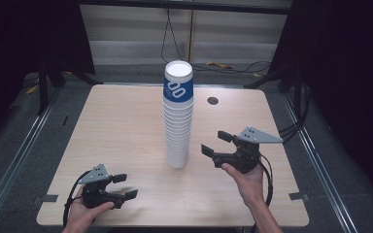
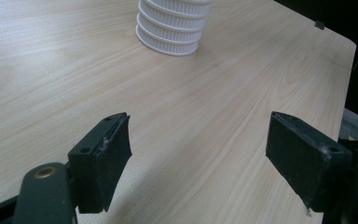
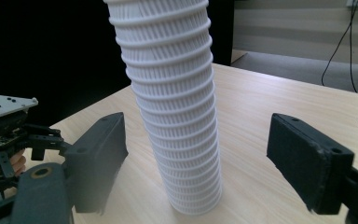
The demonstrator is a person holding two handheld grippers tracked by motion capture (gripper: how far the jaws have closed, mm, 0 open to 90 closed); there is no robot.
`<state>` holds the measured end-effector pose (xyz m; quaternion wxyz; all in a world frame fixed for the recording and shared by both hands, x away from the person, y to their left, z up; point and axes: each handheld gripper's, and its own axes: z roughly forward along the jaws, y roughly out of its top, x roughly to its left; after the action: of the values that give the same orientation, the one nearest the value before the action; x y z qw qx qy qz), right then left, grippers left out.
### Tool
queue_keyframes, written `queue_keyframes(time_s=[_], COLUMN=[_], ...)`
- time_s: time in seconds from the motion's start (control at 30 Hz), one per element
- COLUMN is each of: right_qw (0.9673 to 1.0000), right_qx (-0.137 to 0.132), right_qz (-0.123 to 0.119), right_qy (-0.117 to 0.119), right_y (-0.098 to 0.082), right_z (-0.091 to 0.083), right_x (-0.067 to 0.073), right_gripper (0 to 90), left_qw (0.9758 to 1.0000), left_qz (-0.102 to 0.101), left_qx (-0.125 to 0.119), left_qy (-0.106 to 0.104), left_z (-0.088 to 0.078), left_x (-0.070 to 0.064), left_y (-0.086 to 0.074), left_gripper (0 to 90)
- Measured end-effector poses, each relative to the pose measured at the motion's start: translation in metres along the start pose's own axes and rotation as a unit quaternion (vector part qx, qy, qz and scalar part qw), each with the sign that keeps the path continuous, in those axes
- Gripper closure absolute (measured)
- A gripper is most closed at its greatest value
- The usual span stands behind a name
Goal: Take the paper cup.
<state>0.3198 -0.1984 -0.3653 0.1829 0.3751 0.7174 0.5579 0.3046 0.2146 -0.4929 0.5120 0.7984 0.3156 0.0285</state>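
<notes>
Jaws of right gripper (image 1: 217, 143) spread wide, pointed left toward upright cup stack (image 1: 178, 116) mid-frame; nearer than open left gripper (image 1: 125, 186).

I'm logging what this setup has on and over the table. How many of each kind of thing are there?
Stacks of paper cups: 1 (the number of cups in it is too fine to tell)
Handheld grippers: 2, the left gripper and the right gripper
Tables: 1
Total: 4
</notes>
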Motion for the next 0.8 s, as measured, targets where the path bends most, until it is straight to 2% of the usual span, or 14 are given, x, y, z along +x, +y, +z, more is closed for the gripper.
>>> queue_keyframes(time_s=[0.13,0.53,0.8], right_qw=[0.9998,0.9991,0.9972], right_qx=[0.0,-0.006,-0.004], right_qz=[-0.009,-0.02,-0.032], right_qy=[0.02,0.037,0.067], right_y=[0.016,0.043,0.062], right_z=[0.003,0.007,0.011], right_x=[0.002,0.002,0.006], right_gripper=[18.0,15.6,14.0], left_qw=[1.0,1.0,1.0], left_qz=[0.0,0.001,0.0], left_qx=[-0.001,0.003,0.003], left_qy=[0.001,0.002,0.002], left_z=[0.0,0.001,0.0], left_x=[0.0,0.001,0.0], left_y=[0.0,0.0,0.0], left_gripper=[21.7,21.7,21.7])
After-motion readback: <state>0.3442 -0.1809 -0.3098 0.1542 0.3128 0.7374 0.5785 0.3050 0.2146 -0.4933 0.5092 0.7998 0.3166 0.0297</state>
